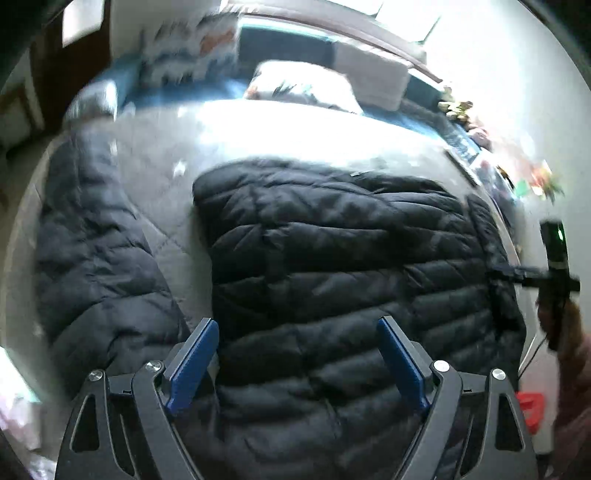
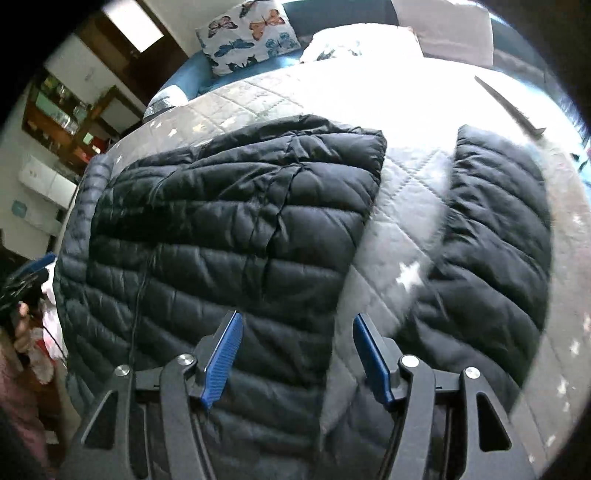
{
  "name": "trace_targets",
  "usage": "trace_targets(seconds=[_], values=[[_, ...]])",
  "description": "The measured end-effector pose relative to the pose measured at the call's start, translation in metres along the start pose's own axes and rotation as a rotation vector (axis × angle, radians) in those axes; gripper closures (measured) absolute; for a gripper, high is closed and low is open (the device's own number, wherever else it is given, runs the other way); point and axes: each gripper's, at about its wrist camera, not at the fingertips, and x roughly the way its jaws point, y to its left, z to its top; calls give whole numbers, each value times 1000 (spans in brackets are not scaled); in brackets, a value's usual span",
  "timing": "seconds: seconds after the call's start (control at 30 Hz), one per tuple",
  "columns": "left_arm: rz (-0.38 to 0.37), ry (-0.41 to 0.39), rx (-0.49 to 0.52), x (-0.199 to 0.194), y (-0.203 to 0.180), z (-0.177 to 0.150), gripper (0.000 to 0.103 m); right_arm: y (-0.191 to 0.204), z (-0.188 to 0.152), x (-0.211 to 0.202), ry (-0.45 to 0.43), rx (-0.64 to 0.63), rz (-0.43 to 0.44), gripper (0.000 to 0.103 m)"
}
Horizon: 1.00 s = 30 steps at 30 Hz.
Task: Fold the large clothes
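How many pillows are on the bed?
3 at the head of the bed: a butterfly pillow leftmost, a white pillow in the middle, a pale grey one rightmost. More may be hidden.

Both wrist cameras look steeply down, close above the same black jacket (image 1: 332,258) (image 2: 221,229) on a bed (image 1: 177,206).

you have one black puffer jacket (image 2: 229,229) on one bed (image 2: 406,206), under one grey quilted cover. of its sleeves, you see two spread out: one (image 2: 491,236) lies apart from the body across a strip of quilt in the right wrist view, the other (image 1: 96,258) does so in the left wrist view. you hold two grippers, each with two blue fingers (image 1: 192,369) (image 2: 221,362). at the head of the bed, you can count one butterfly-print pillow (image 2: 247,33) and at least two pale pillows, though blur and glare blunt that count.
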Motion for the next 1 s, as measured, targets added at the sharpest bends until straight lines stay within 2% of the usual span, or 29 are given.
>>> trace_targets(seconds=[0.13, 0.23, 0.37, 0.43, 0.47, 0.5, 0.53, 0.57, 0.6, 0.63, 0.67, 0.7, 0.83, 0.93, 0.97, 1.0], values=[[26, 17, -65, 35, 29, 18, 10, -11, 12, 17, 13, 31, 8, 35], [26, 68, -137, 63, 50, 25, 10, -17, 18, 31, 31, 46, 33, 34], [28, 93, -143, 84, 57, 28, 10, -12, 20, 34, 11, 11, 39, 29], [16, 79, -136, 89, 54, 27, 10, -5, 19, 35, 0, -9, 40, 29], [0, 63, -126, 90, 50, 30, 13, -1, 19, 35, -4, -22, 29, 28], [-14, 41, -113, 90, 47, 33, 22, 3, 18, 35, -15, -33, 16, 31], [-25, 24, -101, 92, 42, 35, 27, 4, 19, 36, -22, -38, 7, 36], [-12, 13, -87, 94, 36, 37, 33, 8, 17, 35, -31, -52, -31, 52], [6, -2, -65, 94, 30, 38, 50, 9, 17, 34, -37, -54, -44, 64], [24, -12, -37, 92, 24, 39, 59, 10, 17, 30, -45, -49, -37, 70], [40, -31, -20, 88, 18, 40, 69, 13, 19, 25, -51, -46, -38, 80], [40, -52, -17, 82, 11, 40, 76, 16, 21, 17, -67, -48, -39, 84], [-24, -212, -5, 37, -4, 52, 81, 43, 42, -24, -197, -126, -65, 87], [-19, -336, 10, 12, -9, 61, 81, 59, 66, -57, -337, -171, -129, 87], [1, -366, 10, 11, -9, 66, 79, 59, 72, -62, -376, -167, -144, 87], [27, -359, 3, 16, -7, 70, 70, 58, 79, -60, -386, -159, -152, 86]])
